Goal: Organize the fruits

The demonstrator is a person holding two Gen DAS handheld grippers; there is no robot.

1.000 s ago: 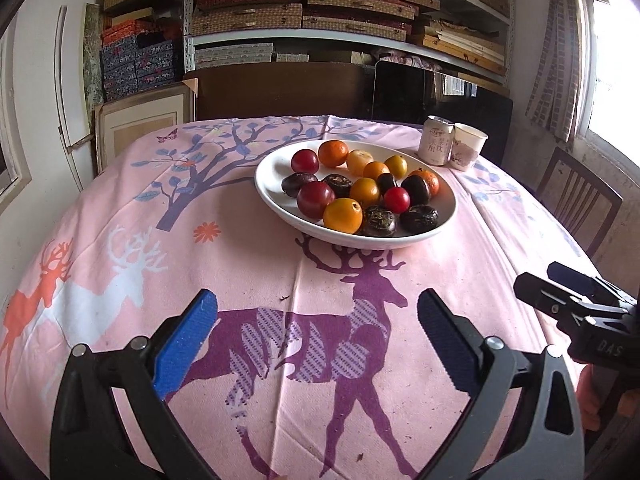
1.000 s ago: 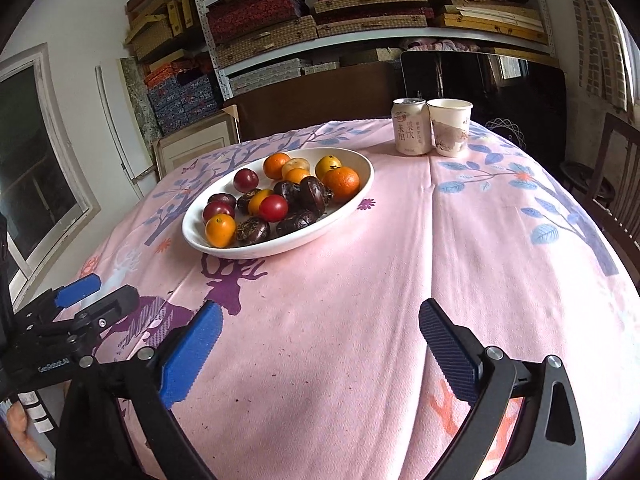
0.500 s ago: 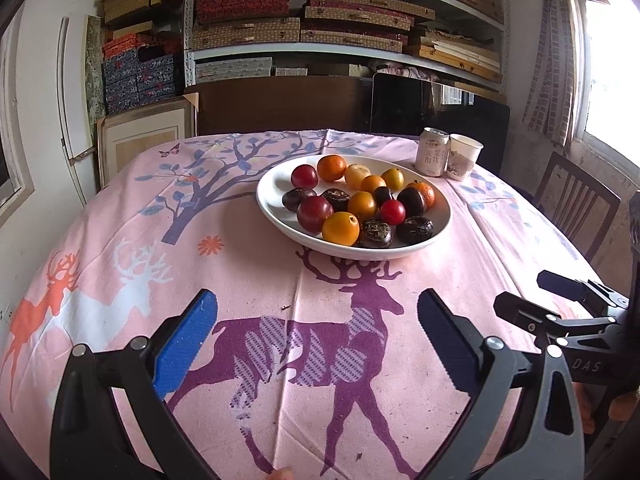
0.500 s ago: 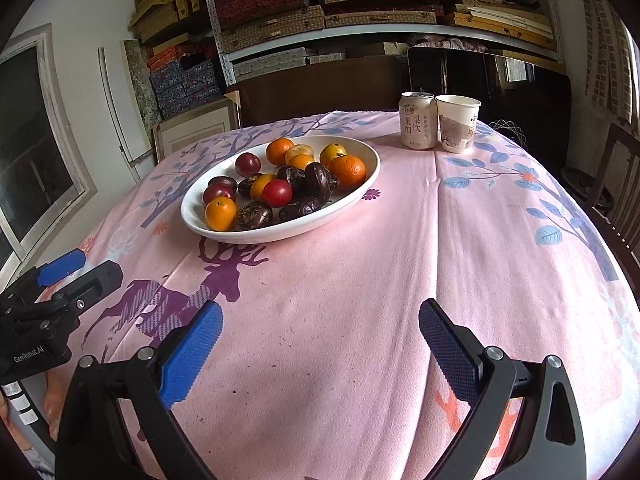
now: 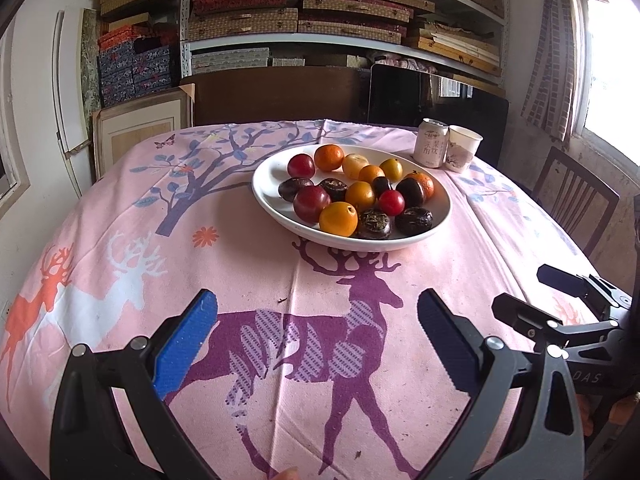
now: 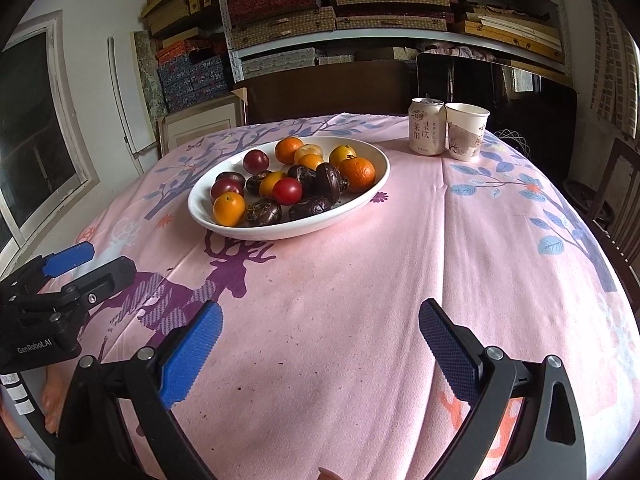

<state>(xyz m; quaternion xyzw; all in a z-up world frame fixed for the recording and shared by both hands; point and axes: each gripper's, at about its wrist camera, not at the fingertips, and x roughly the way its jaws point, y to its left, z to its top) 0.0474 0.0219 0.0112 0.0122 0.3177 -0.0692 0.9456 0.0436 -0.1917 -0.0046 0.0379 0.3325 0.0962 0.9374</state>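
Both the left gripper [image 5: 318, 340] and right gripper [image 6: 320, 344] gape wide, holding nothing, well short of the white bowl [image 5: 268, 196] of fruits [image 5: 360, 196]; beyond the bowl stand a can [image 6: 426, 126] and paper cup [image 6: 466, 132] on the pink tablecloth [image 6: 400, 264]

Table, pink deer-print cloth [image 5: 460, 264]. White bowl [image 5: 267, 178] mid-table holding mixed fruit: oranges [image 5: 338, 219], red plums [image 5: 311, 203], dark wrinkled fruit [image 5: 374, 224]. Can [image 5: 431, 148] and paper cup [image 5: 462, 147] touching, just beyond the bowl. Left gripper [image 5: 318, 344] near edge, jaws spread wide, empty. Right gripper [image 5: 556, 300] at right, low over the cloth. Chair [image 5: 576, 200] at right; shelves [image 5: 340, 40] of boxes behind.
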